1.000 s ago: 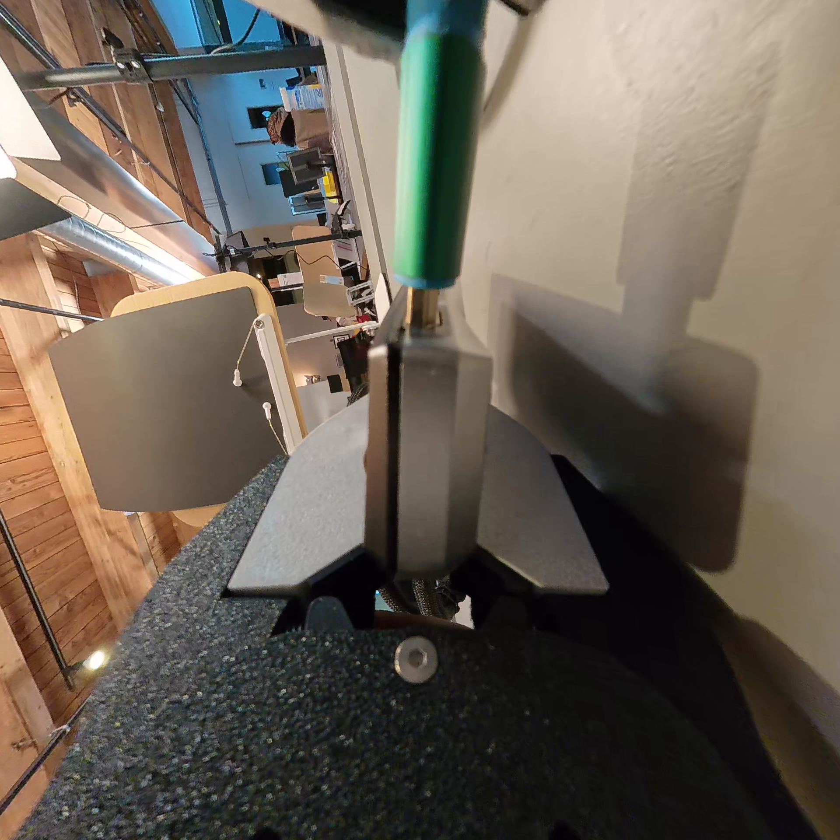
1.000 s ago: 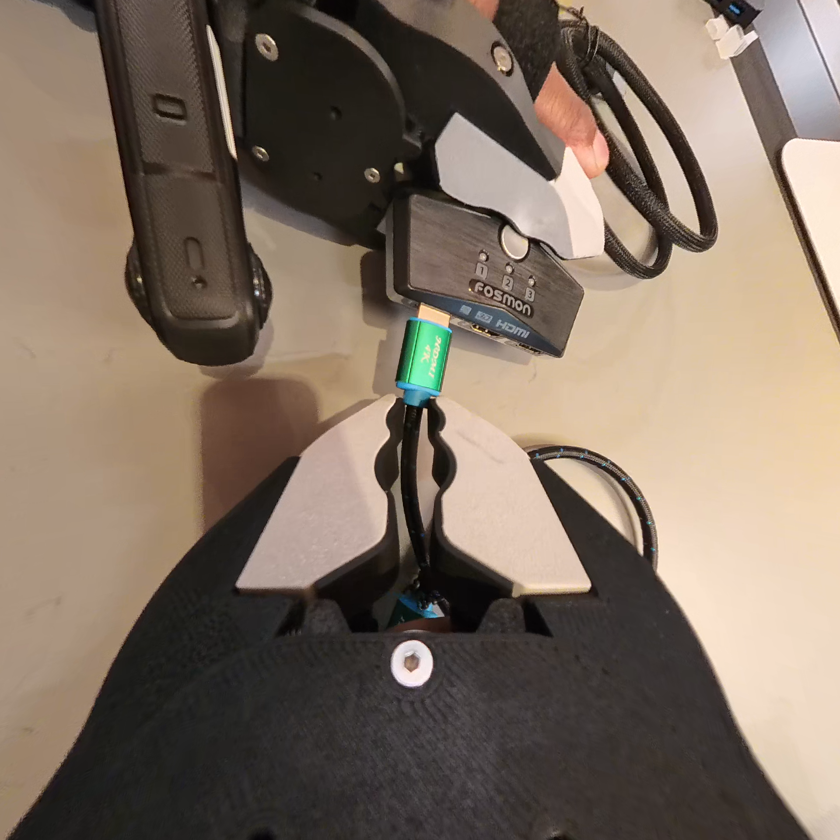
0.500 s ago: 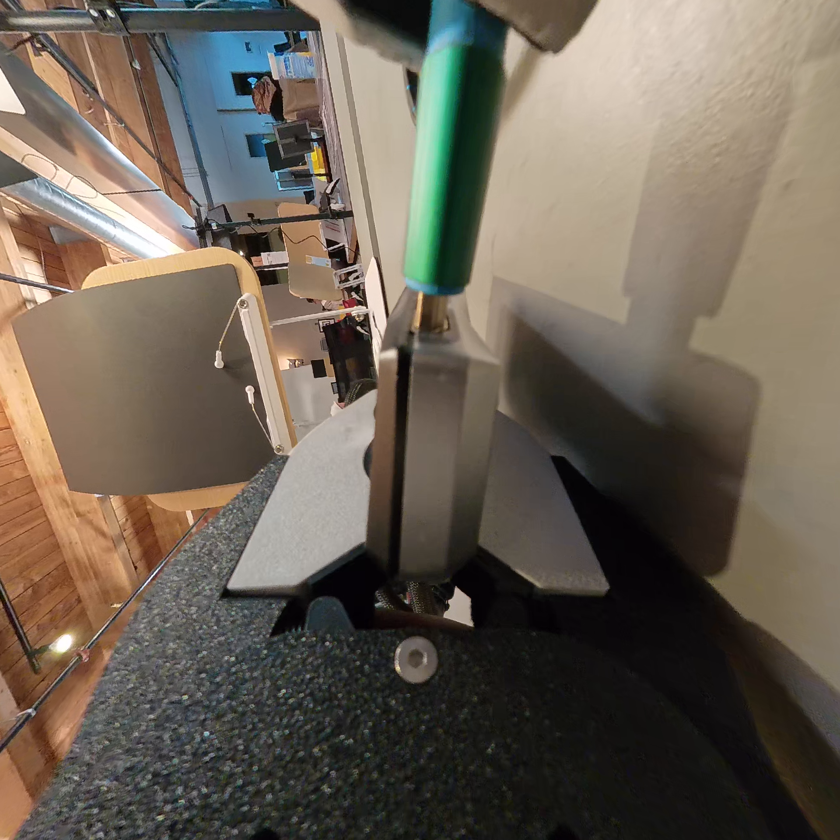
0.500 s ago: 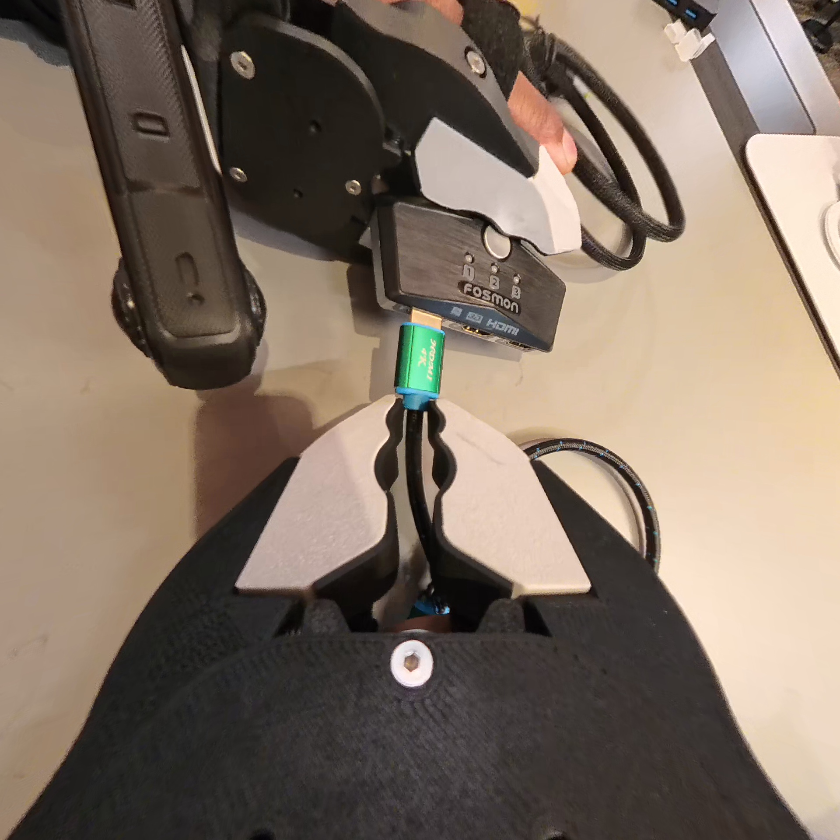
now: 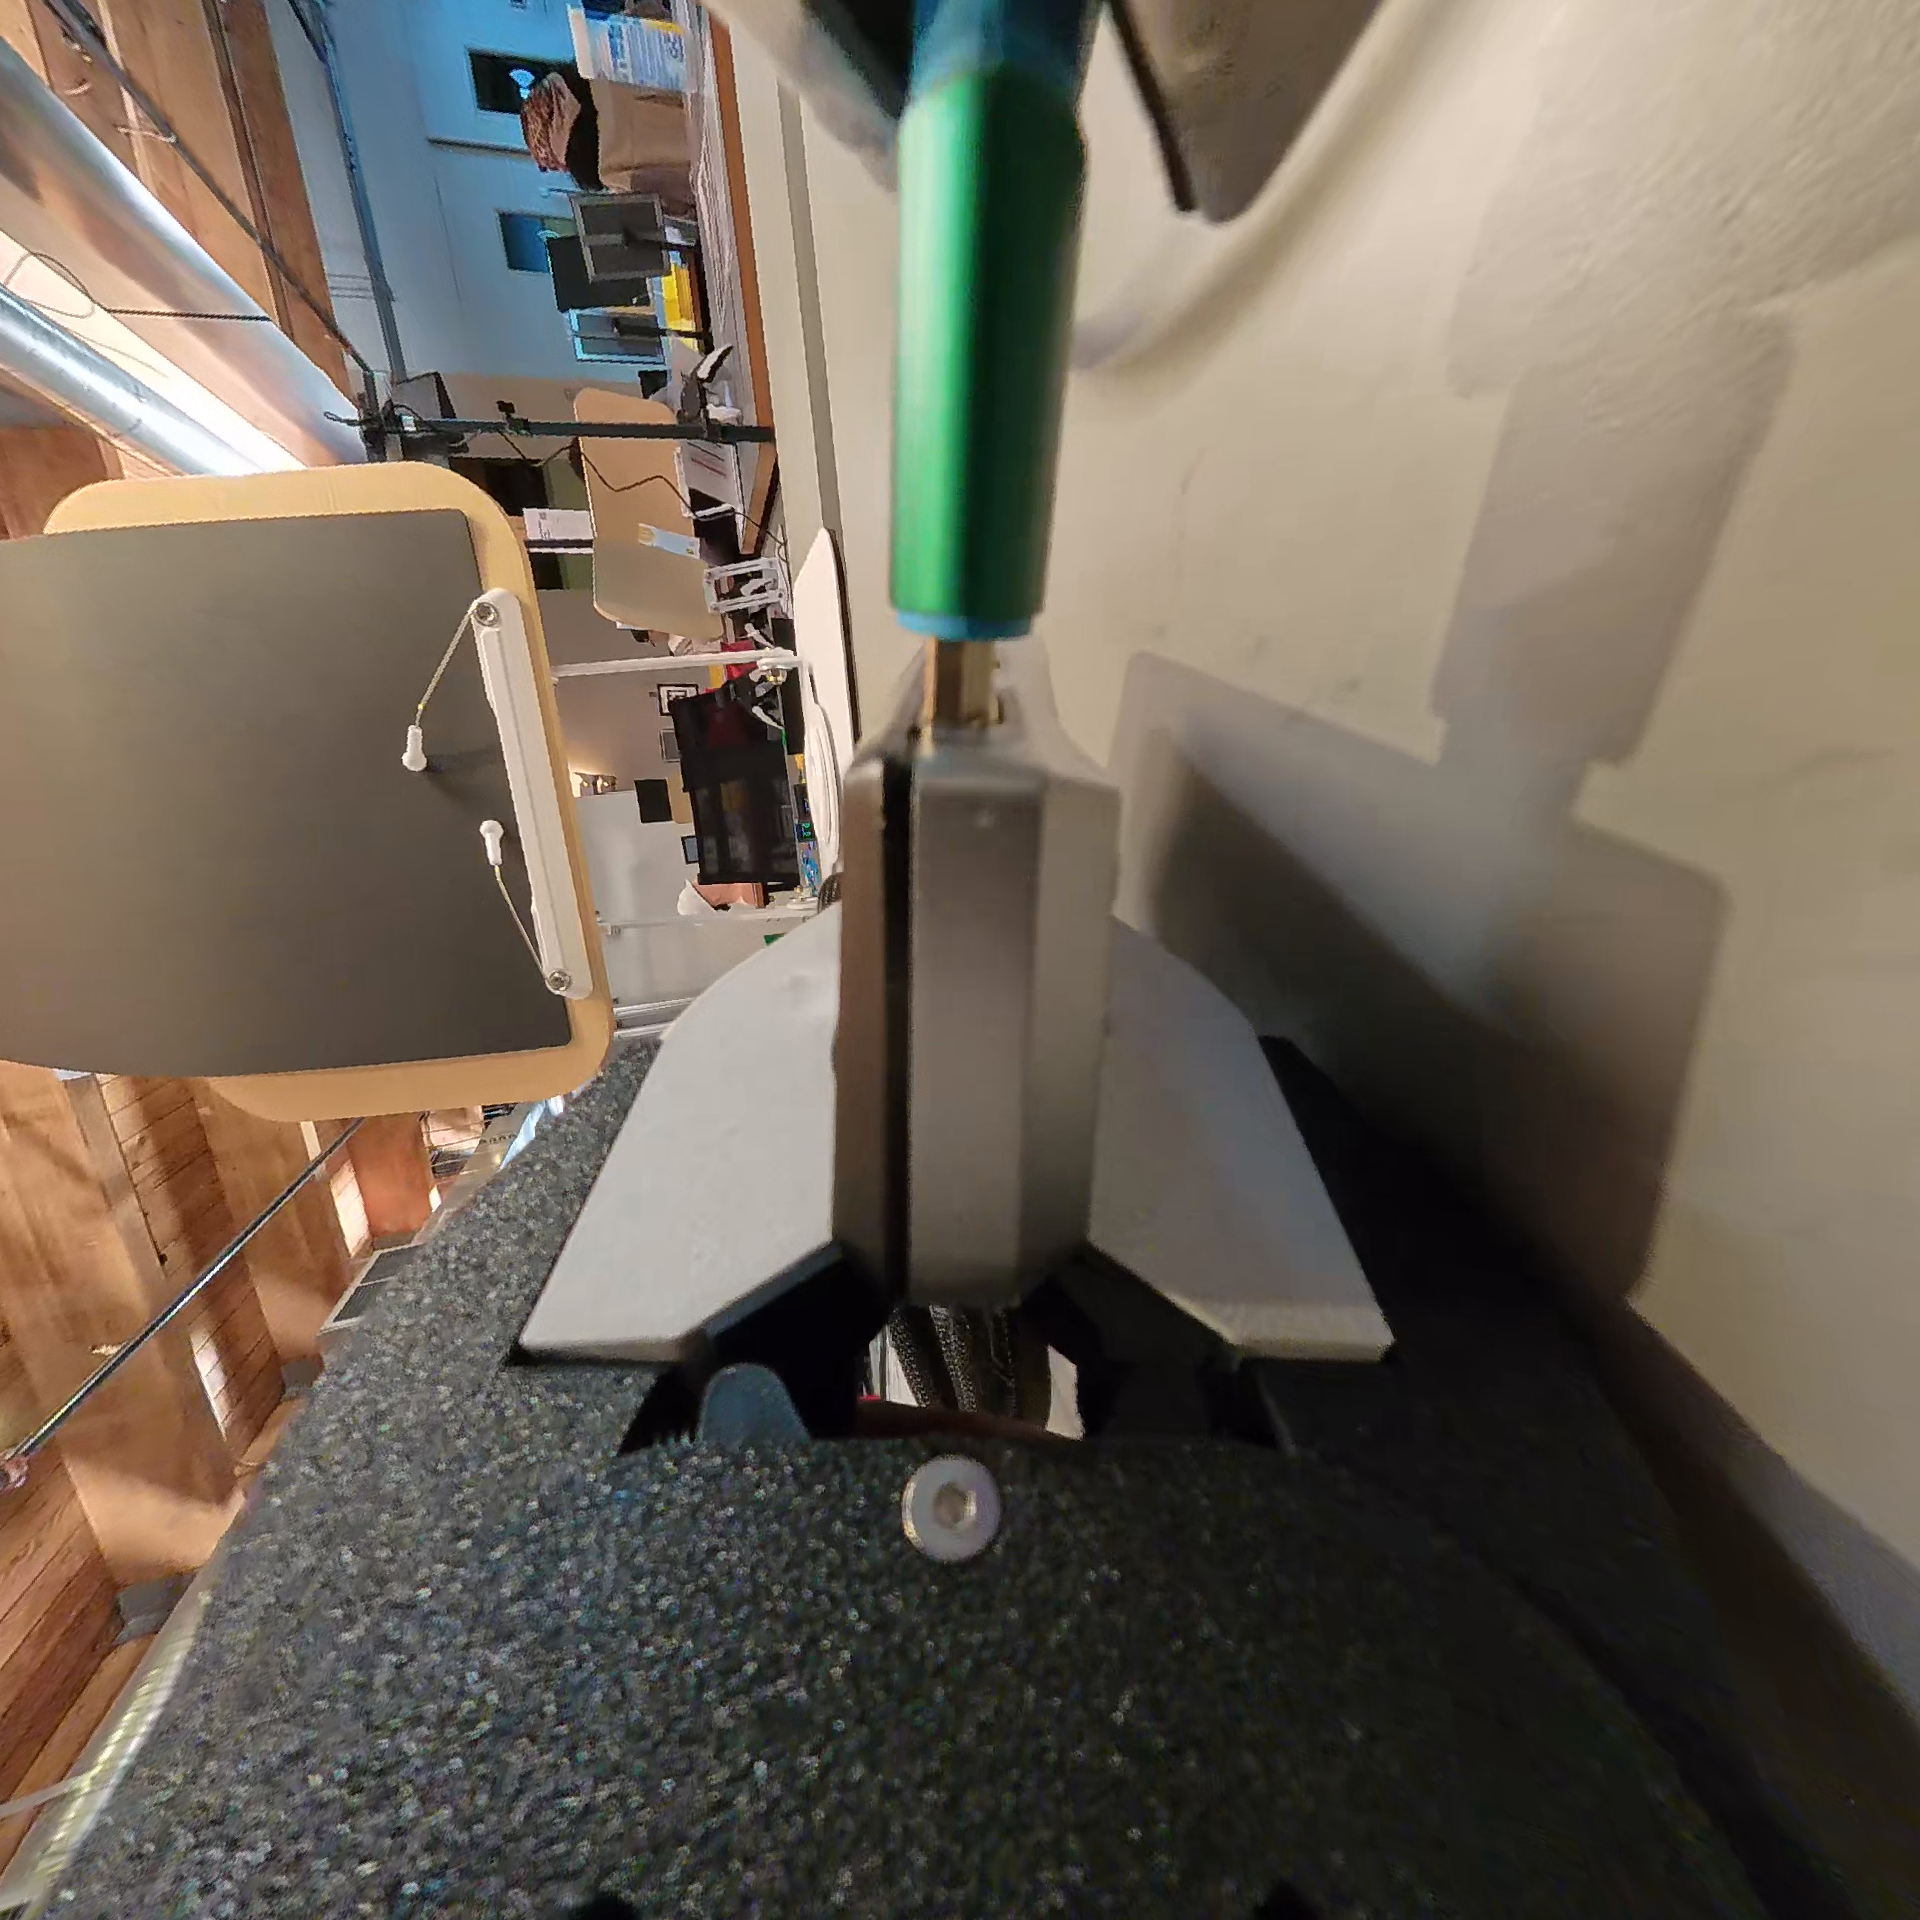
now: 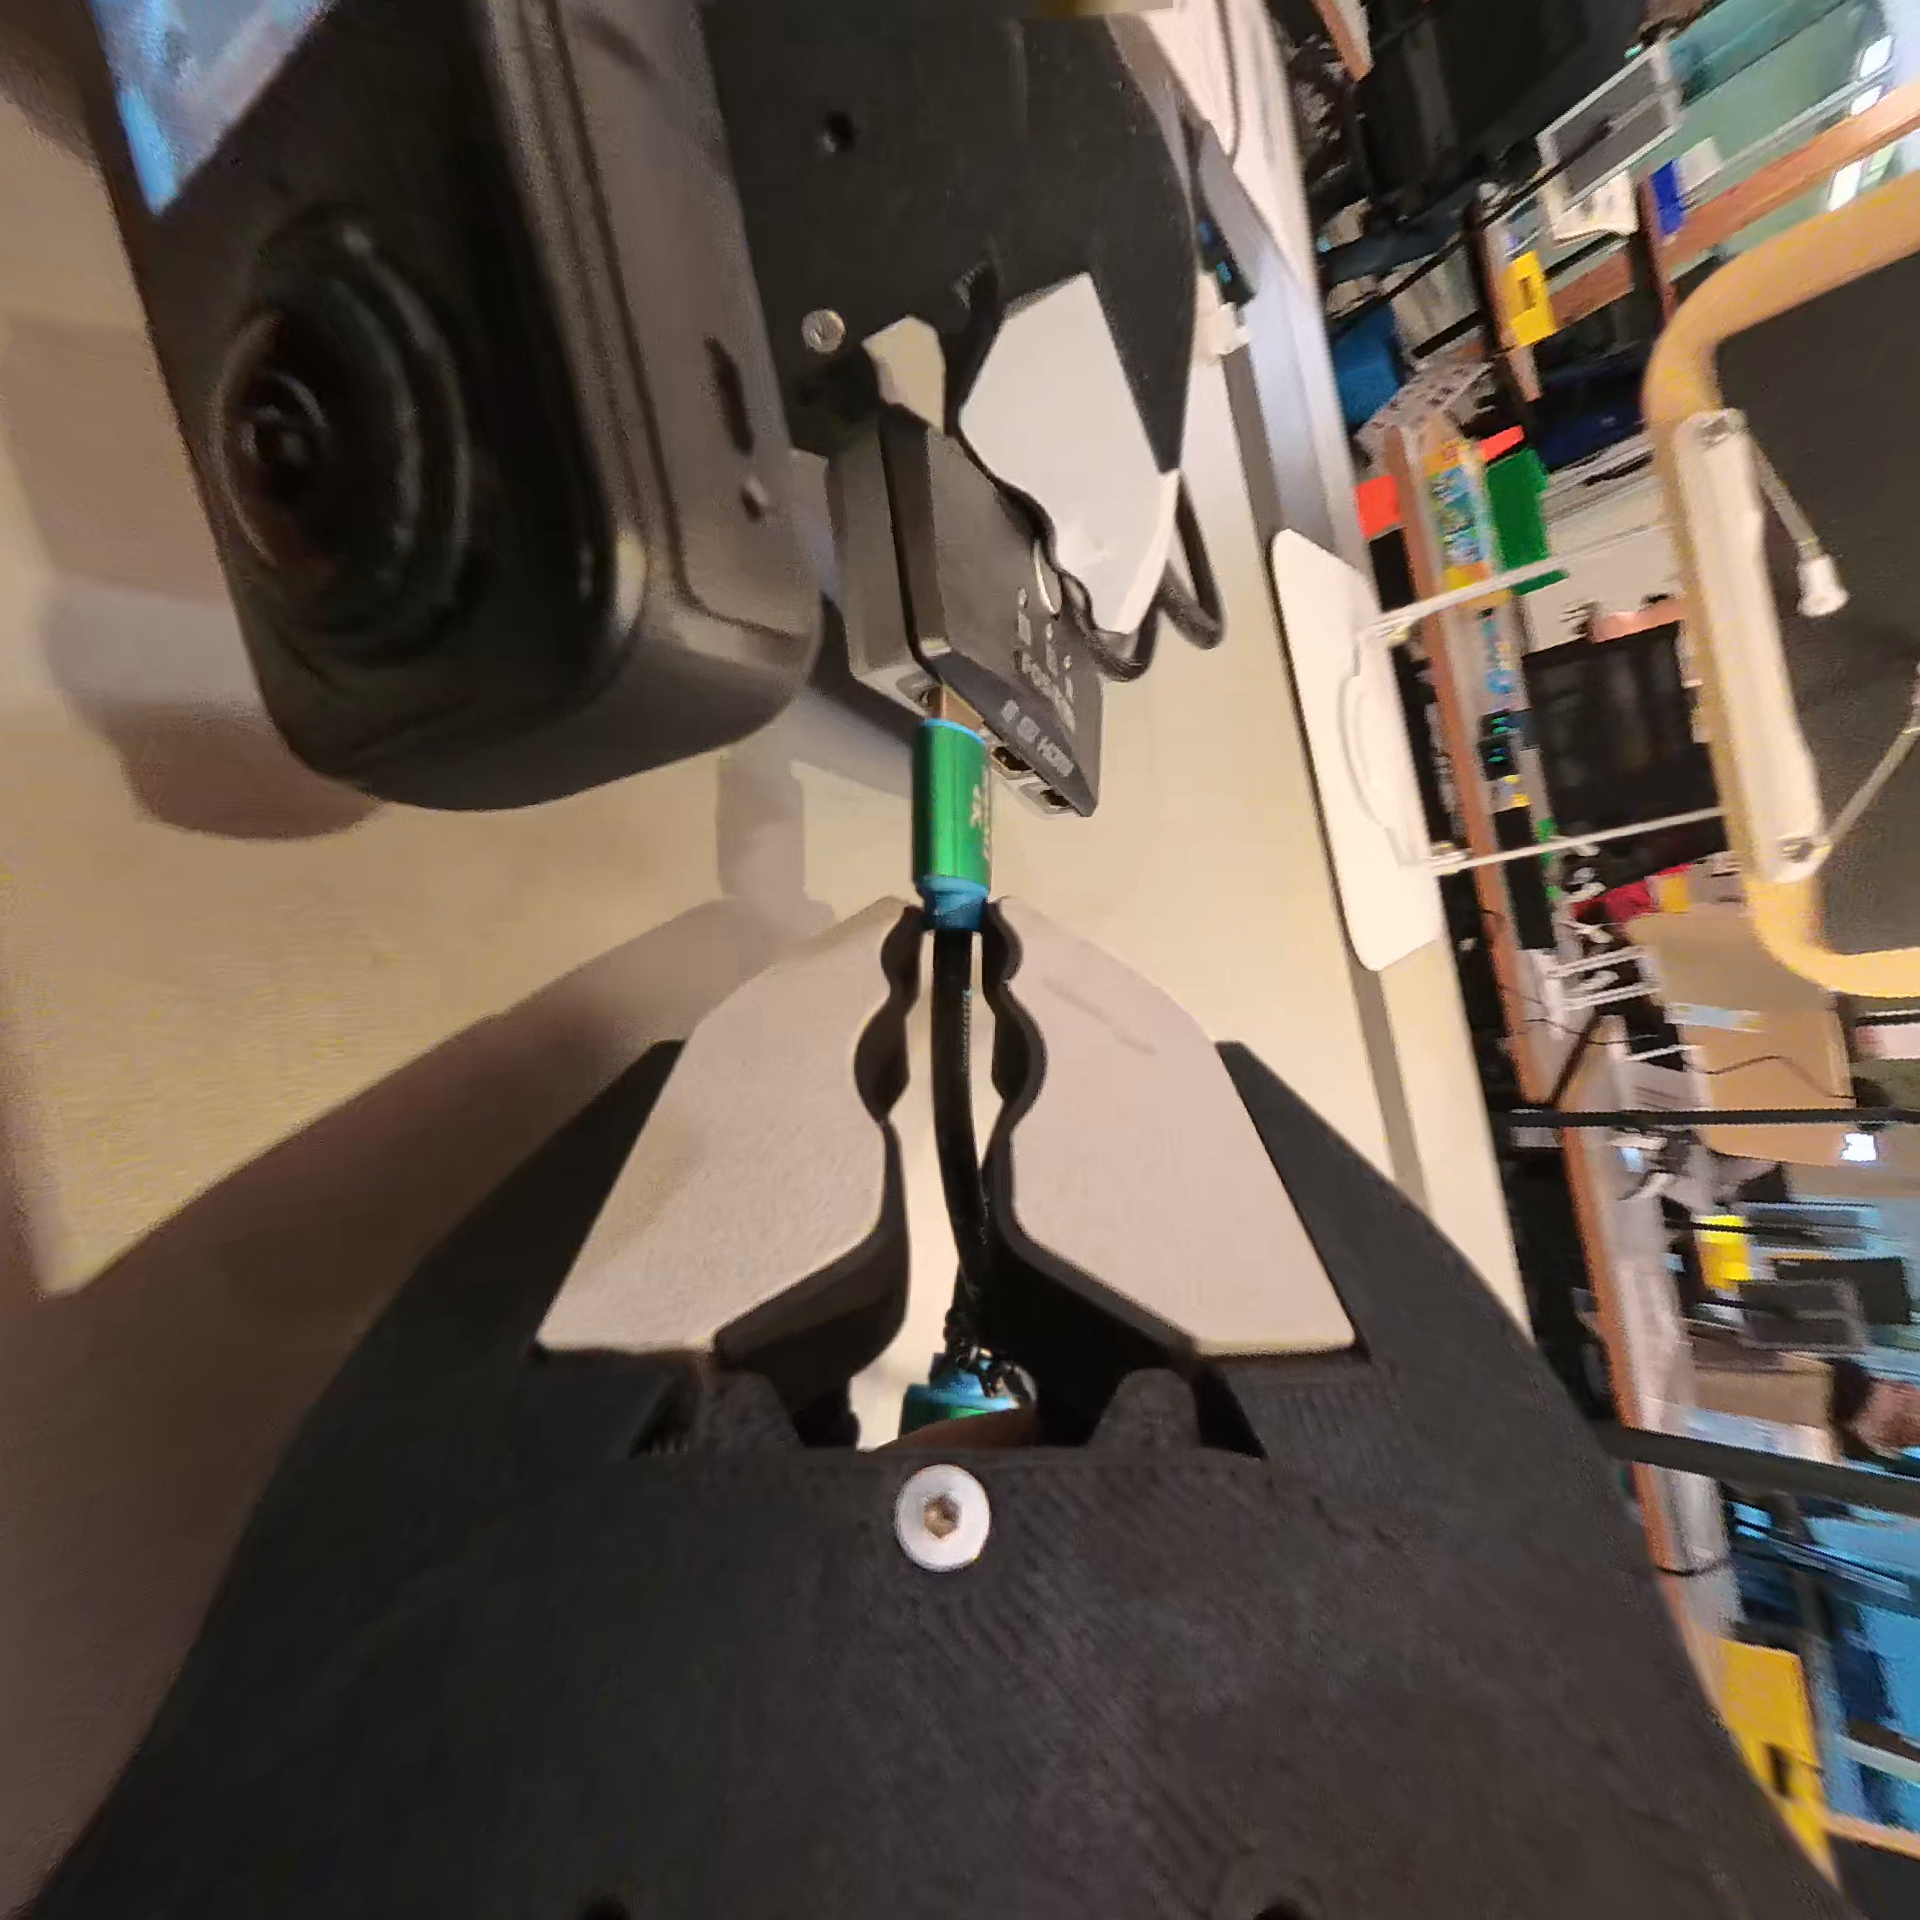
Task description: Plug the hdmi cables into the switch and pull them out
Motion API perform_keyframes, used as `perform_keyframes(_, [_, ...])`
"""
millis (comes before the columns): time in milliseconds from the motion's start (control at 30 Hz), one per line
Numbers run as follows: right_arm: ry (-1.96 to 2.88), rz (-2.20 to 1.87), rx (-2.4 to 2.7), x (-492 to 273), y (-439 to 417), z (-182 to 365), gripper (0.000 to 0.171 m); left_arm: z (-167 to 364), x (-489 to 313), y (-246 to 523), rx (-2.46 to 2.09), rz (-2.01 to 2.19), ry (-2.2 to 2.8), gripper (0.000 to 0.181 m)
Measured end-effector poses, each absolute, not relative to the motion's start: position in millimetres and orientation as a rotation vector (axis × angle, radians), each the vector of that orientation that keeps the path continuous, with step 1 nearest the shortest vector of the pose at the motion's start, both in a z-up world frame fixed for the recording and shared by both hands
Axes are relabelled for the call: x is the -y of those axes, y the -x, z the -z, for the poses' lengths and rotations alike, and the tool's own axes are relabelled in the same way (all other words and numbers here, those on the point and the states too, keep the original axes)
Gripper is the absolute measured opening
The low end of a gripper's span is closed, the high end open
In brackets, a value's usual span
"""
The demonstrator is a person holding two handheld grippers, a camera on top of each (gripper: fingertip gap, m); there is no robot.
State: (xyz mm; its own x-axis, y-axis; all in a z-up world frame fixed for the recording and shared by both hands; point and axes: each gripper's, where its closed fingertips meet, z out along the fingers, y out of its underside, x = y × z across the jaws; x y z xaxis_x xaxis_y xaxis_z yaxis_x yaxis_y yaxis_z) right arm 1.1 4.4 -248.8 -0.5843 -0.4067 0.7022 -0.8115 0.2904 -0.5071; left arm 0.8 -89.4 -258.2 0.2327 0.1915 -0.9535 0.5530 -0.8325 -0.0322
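My left gripper (image 5: pixel 977 935) is shut on the black HDMI switch (image 5: pixel 977 1018), which I see edge-on. In the right wrist view the switch (image 6: pixel 977 623) is tilted above the beige table (image 6: pixel 468 935), held by the left gripper (image 6: pixel 1049 436). A green HDMI plug (image 6: pixel 951 805) sits in the switch's end port, with a strip of its gold tip showing; it also shows in the left wrist view (image 5: pixel 977 364). My right gripper (image 6: pixel 951 920) is shut on the plug's black braided cable (image 6: pixel 958 1049), just behind the plug. Two other ports beside the plug are empty.
A black braided cable (image 6: pixel 1195 613) trails from behind the switch. A white pad (image 6: pixel 1340 727) lies near the table's edge. Beyond the edge stand a wood-framed chair (image 6: pixel 1818 520) and cluttered shelves. The left gripper's camera (image 6: pixel 416 416) hangs close at top left. Spacing between my two grippers at the tips: around 10 centimeters.
Both grippers have rolled and tilted together with the switch and plug still joined. The right wrist view now takes in the room beyond the table edge. Both grips are unchanged.
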Motion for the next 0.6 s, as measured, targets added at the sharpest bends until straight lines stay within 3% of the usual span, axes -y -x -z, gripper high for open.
perform_keyframes(600, [-1.066,-1.174,1.819,5.3,-4.1,242.4,0.008,259.1,92.6,-11.0,-0.806,1.598,-2.152,0.023])
